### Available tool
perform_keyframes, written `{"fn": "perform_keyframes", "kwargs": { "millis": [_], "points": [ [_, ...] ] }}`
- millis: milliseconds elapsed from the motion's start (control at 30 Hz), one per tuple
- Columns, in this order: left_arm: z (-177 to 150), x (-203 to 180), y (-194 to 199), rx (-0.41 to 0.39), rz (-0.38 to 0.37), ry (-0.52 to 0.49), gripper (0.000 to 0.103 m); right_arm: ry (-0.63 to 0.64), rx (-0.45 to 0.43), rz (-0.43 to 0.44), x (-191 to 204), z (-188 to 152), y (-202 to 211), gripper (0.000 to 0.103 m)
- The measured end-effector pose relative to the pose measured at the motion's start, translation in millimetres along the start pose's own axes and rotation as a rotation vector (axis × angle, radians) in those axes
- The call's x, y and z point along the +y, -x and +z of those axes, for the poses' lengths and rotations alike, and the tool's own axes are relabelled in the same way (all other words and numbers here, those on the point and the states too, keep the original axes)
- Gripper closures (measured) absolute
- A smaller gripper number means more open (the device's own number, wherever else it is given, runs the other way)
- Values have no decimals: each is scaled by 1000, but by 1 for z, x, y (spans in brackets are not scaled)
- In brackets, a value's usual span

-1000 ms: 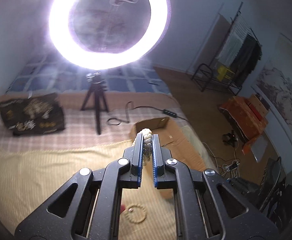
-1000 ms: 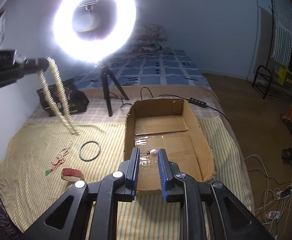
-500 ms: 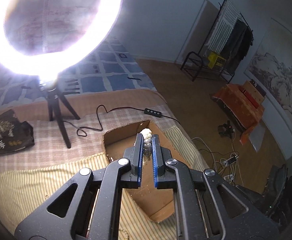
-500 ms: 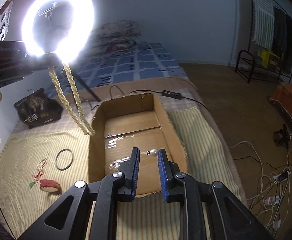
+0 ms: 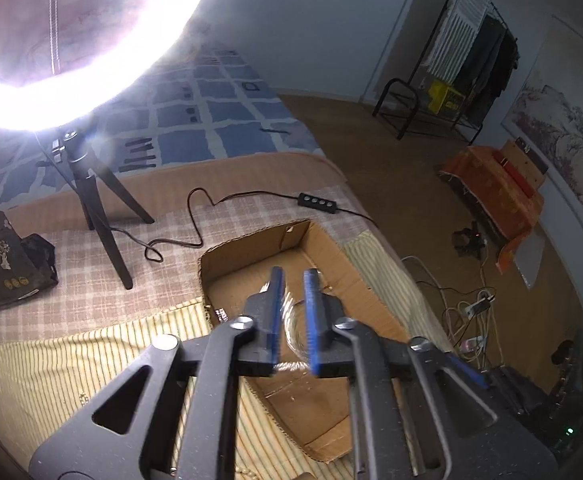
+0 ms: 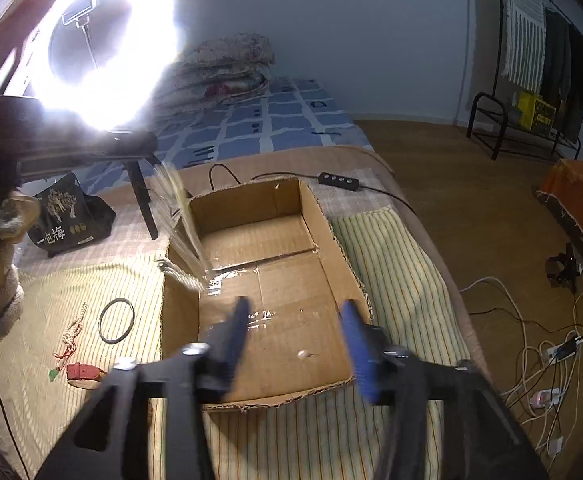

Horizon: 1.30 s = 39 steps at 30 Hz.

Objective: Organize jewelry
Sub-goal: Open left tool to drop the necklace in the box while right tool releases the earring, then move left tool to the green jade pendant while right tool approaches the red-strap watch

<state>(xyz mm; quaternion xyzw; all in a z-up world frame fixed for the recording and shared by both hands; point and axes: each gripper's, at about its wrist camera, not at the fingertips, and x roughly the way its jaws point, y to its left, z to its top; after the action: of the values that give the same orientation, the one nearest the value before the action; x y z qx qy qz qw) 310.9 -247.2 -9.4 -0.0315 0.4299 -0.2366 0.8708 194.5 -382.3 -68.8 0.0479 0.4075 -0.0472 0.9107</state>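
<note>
Right wrist view gives us the bed [image 6: 403, 264] filling the middle of the frame, its striped yellow cover running under an open cardboard box [image 6: 331, 232] at centre. Above it, in the upper left, the ring light [image 6: 107, 44] glares on its tripod, and a dark printed bag [image 6: 65, 216] sits at the left edge below it. Our right gripper [image 6: 295, 332] fills the bottom of the frame with its blue fingers spread wide and nothing between them. Our left gripper [image 6: 131, 146] reaches in from the left as a dark blur; below it a motion-blurred bead necklace [image 6: 183, 224] streaks down over the box's left wall. Left of the box, on the cover, lie a black bangle [image 6: 116, 321], a red bracelet [image 6: 85, 372] and a beaded string with a red tassel [image 6: 73, 330]. A small pearl earring [image 6: 302, 354] lies on the box floor, between our right fingers in the frame.

Left wrist view shows our left gripper [image 5: 293, 312] over the box [image 5: 355, 280], fingers parted a little, with the blurred bead necklace [image 5: 291, 332] seen between them; we cannot tell whether they touch it.
</note>
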Motion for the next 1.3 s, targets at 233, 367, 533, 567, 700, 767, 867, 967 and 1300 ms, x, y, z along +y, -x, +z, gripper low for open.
{"fn": "perform_keyframes", "kwargs": {
  "millis": [233,367,533,567,700,767,867,967,1300],
  "points": [
    [-3,12,5,-14,24,1,54,19,-18,-31,5,1,2,15],
    [-4,17,9,-10,32,11,54,32,-18,-32,9,1,3,14],
    [-8,22,18,-9,32,8,54,44,-28,-26,14,1,7,14],
    [-9,22,20,-10,33,2,54,43,-32,-23,14,1,9,14],
    [-15,32,40,-26,45,-11,54,40,-42,-2,16,0,14,14],
    [-19,41,49,-29,55,-5,54,39,-45,13,19,0,16,14],
    [-26,57,61,-34,70,9,54,48,-45,39,26,0,18,14],
    [-35,79,77,-38,89,27,54,72,-42,67,35,-2,20,14],
    [-81,159,126,-37,180,95,54,162,-22,163,74,-12,22,14]
  ]
}}
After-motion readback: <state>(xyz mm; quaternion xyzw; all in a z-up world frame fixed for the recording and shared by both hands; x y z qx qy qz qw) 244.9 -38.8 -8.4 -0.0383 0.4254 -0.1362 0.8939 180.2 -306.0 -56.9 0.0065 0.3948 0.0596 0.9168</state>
